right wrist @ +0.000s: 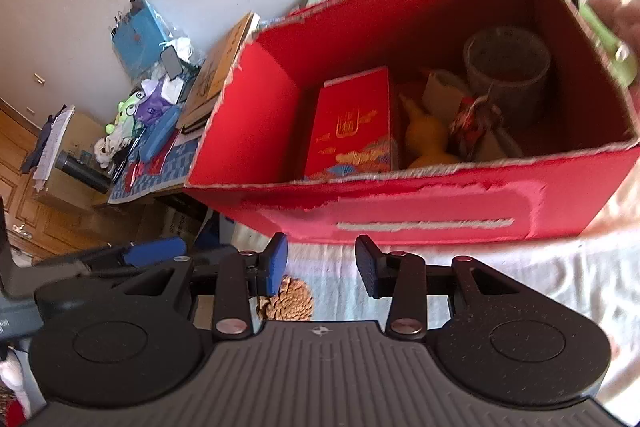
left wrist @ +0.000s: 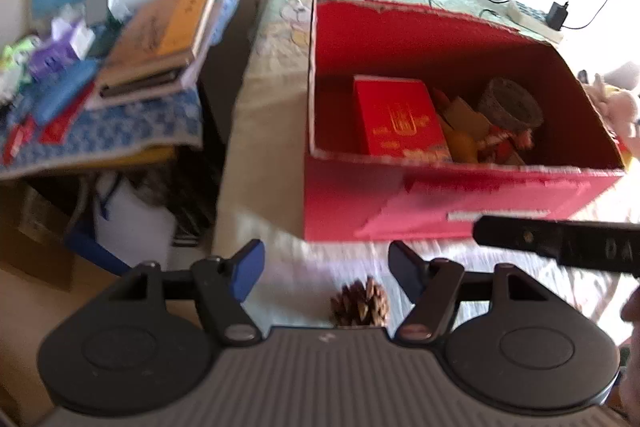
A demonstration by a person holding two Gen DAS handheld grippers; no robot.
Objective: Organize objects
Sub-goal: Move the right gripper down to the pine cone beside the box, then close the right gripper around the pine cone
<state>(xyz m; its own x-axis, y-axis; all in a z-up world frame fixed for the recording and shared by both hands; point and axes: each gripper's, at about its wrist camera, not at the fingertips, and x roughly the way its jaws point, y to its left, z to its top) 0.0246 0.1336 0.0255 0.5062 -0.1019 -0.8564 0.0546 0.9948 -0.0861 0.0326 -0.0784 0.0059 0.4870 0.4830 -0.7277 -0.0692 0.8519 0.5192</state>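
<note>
Item 1: pine cone (left wrist: 360, 303). Lies on the pale bedspread (left wrist: 304, 267) in front of the red box, near side cut off by the claw body in both wrist views. In the left view its pointed tip faces up-frame toward the box, so the long axis runs roughly toward the box; in the right view only a rounded scaly part shows and the axis cannot be read.

Item 2: left claw (left wrist: 326, 269). Jaws apart, nothing between the pads; the cone sits below the gap, untouched.

Item 3: right claw (right wrist: 322, 265). Jaws apart, empty; the cone shows just beside its left blue pad, partly behind it. Contact cannot be told.

Item 4: red box (left wrist: 460, 203). Open-topped, torn rim, standing on the bed. Contents: a red packet (left wrist: 396, 115) leaning upright at the left; a yellow object (right wrist: 428, 139), shape unclear; a round grey container (right wrist: 506, 57) at the back right; a red-and-white tangle, too blurred to identify.

Item 5: side surface (left wrist: 120, 135). Cluttered with books (left wrist: 168, 27), a blue notebook and small packets, mostly blurred.

Item 6: charger and cable (left wrist: 556, 13), behind the box.
</note>
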